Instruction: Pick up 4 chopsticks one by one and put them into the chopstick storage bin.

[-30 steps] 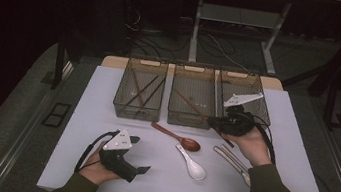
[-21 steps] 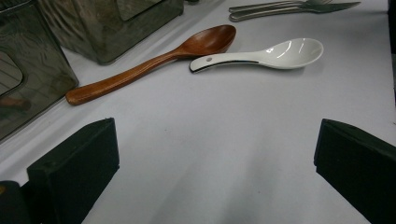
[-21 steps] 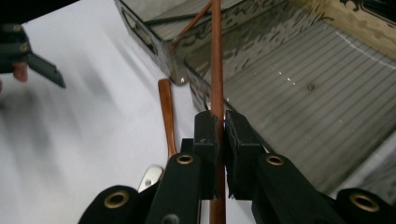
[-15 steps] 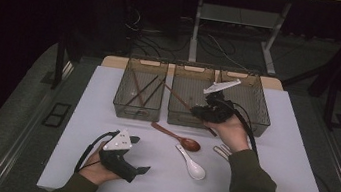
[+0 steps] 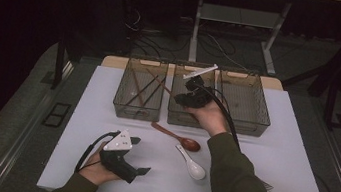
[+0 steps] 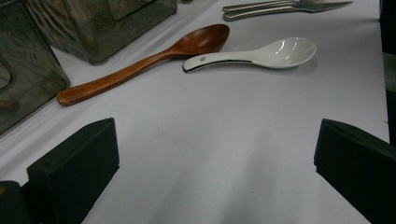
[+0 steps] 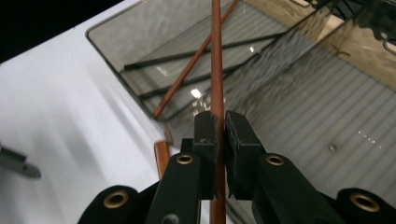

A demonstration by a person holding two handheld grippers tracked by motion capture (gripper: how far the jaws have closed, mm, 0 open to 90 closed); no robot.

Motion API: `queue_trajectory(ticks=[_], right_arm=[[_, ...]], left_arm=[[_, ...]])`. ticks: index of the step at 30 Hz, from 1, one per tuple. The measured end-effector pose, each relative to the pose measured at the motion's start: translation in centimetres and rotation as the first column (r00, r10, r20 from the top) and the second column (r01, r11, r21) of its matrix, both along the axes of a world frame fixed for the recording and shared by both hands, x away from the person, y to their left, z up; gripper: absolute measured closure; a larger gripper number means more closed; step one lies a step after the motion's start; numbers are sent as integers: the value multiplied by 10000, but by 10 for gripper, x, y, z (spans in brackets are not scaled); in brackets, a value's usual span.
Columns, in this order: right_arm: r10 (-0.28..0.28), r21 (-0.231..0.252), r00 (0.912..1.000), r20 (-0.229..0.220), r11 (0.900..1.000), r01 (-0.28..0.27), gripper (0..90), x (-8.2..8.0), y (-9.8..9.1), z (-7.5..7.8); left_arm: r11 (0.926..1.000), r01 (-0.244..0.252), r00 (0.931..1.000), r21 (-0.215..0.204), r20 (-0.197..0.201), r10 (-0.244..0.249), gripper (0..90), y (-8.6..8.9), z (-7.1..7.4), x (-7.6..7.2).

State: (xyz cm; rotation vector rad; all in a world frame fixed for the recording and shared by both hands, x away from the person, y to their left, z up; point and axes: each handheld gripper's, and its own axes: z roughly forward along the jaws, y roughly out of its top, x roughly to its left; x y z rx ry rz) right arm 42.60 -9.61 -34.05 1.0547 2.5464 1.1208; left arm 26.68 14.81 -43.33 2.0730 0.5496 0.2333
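Right gripper [image 7: 218, 135]: jaws clamped on a brown chopstick [image 7: 215, 56], above the middle basket [image 5: 176, 114].
Left gripper [image 5: 142, 158]: jaws apart, near left on the table [image 5: 98, 96].
Spoons: wooden spoon [image 6: 140, 63] and white spoon [image 6: 261, 53], centre.

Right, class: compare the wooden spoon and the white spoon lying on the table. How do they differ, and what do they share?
The wooden spoon is brown, with a long slim handle; the white spoon is glossy, ceramic-looking, with a short broad handle. The wooden spoon lies nearer the clear bins; the white spoon lies nearer the person. Both rest bowl-up on the white table, untouched by either gripper.
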Motion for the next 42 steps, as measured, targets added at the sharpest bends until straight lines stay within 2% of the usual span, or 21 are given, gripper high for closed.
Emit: queue_trajectory(ticks=[5, 11, 20, 30, 32, 35, 37, 39, 42], right_arm=[[-93, -97, 10000, -23, 9999, 93, 836, 10, 17, -1], [-317, -296, 9995, -32, 9991, 316, 836, 26, 37, -4], [-789, -719, 9958, -471, 9946, 754, 836, 52, 73, -13], [-1055, -1186, 9921, -676, 9882, 970, 831, 69, 104, -23], [-1081, -1112, 9922, -615, 9887, 1008, 826, 71, 109, -25], [-1210, -957, 9922, -310, 9884, 1175, 660, 71, 112, -27], [-1242, -834, 9917, -346, 9892, 1209, 618, 70, 112, -27], [-884, -717, 9948, -501, 9938, 847, 580, 69, 111, -26], [-534, -764, 9978, -397, 9958, 502, 540, 65, 110, -23]], left_arm=[[9999, 89, 10000, 66, 26, -89, 0, 0, 0, 0], [10000, 50, 10000, -43, -53, -50, 0, -1, 0, -1], [9999, 114, 9999, -117, -53, -115, 0, -3, -1, -1], [9998, 159, 9999, -82, 3, -159, 0, -3, -1, 1], [9998, 185, 9998, -59, 18, -185, 0, -3, -1, 1], [9998, 201, 9998, -87, -26, -201, 0, -3, -1, 0], [9997, 217, 9998, -104, -10, -217, 0, -3, 0, 0], [9997, 222, 9998, -102, -6, -222, 0, -3, 0, 0], [9997, 239, 9997, -106, 74, -239, 0, -3, 0, 0]])
